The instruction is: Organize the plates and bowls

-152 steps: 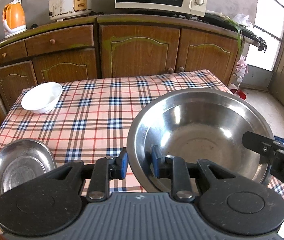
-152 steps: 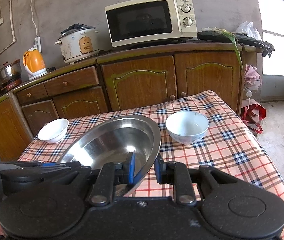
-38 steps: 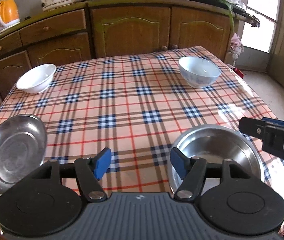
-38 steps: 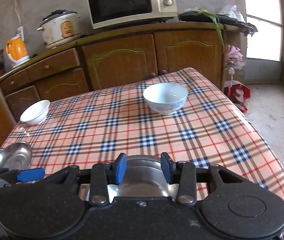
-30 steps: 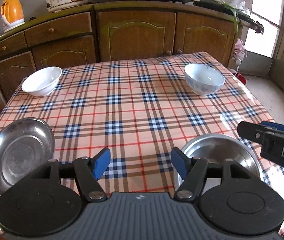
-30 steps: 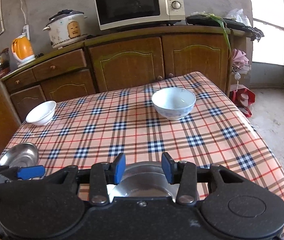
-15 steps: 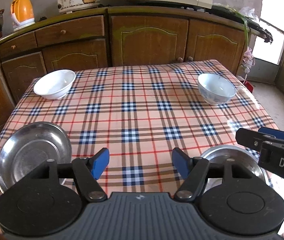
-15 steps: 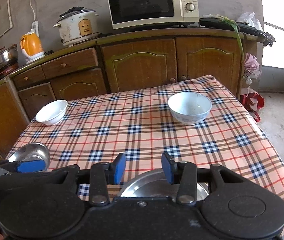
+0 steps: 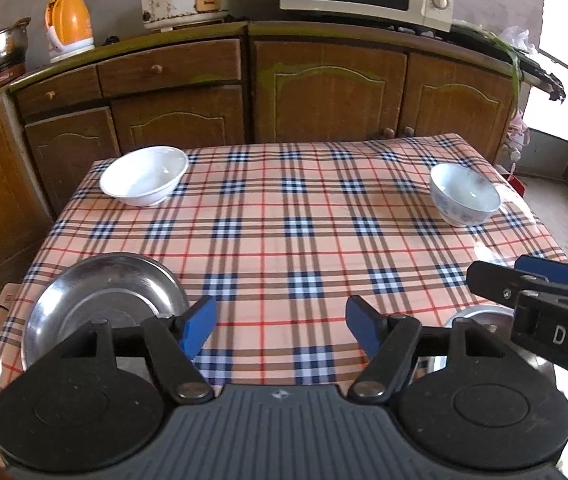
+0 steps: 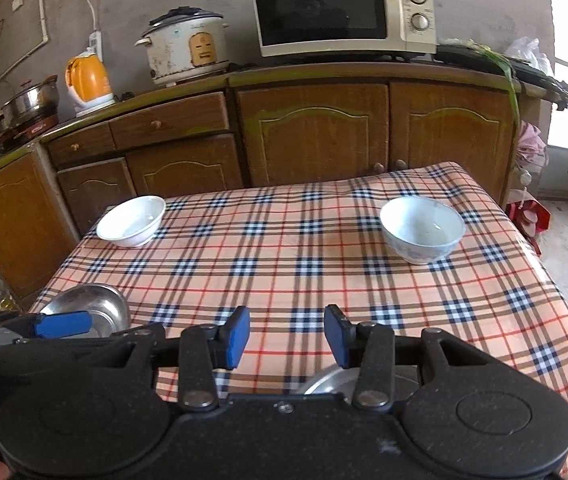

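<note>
Plates and bowls lie spread over the checked surface. In the left wrist view a shallow steel plate sits at the lower left of the frame, partly behind the left gripper, and a plain white bowl rests at the upper left, near the far edge. A blue-patterned white bowl stands at the upper right, well apart from the other bowl. A steel basin shows only as a rim at the lower right, mostly hidden behind the gripper bodies. The left jaws stand wide apart with only bare cloth between the blue pads. The right gripper has its jaws parted too, less widely, with nothing between them; the basin rim peeks out just below its right finger. In the right wrist view the steel plate lies at the left edge, behind a blue pad of the left gripper. Wooden cupboards fill the upper frame, with a microwave and a rice cooker on top.
</note>
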Demonstrator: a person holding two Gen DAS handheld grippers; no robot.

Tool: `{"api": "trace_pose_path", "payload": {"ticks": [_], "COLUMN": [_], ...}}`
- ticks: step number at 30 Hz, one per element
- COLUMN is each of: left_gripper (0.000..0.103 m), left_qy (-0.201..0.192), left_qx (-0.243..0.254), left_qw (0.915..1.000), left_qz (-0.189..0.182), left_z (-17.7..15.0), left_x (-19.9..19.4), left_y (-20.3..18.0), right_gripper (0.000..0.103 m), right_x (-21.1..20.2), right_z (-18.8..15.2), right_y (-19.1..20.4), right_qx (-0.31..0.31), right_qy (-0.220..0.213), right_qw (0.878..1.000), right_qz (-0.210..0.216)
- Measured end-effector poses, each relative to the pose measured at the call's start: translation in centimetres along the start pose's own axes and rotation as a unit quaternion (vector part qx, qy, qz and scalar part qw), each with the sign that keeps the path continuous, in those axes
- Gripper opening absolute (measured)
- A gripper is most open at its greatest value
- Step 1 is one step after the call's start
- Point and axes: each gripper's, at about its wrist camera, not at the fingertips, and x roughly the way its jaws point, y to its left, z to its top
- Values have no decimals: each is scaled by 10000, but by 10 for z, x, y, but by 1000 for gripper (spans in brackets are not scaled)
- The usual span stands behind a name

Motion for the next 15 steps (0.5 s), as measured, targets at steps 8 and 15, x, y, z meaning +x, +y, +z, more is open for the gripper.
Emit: {"api": "trace_pose_path", "payload": {"ticks": [8,15], "left_gripper": [73,73], "left_qy": [-5,-44], "left_qx": [-116,-231], "left_qw": [9998,9995], "left_qz": [136,216], "left_z": [2,5], "left_x": [1,1], "left_y": [22,40], "right_gripper": [52,52], "right_x": [9,14], "right_z": [5,11], "right_y": [23,45], "right_qx": [-54,-173], "right_qy": [54,55], "right_qw": [9999,9996], "right_qz": [131,234]}}
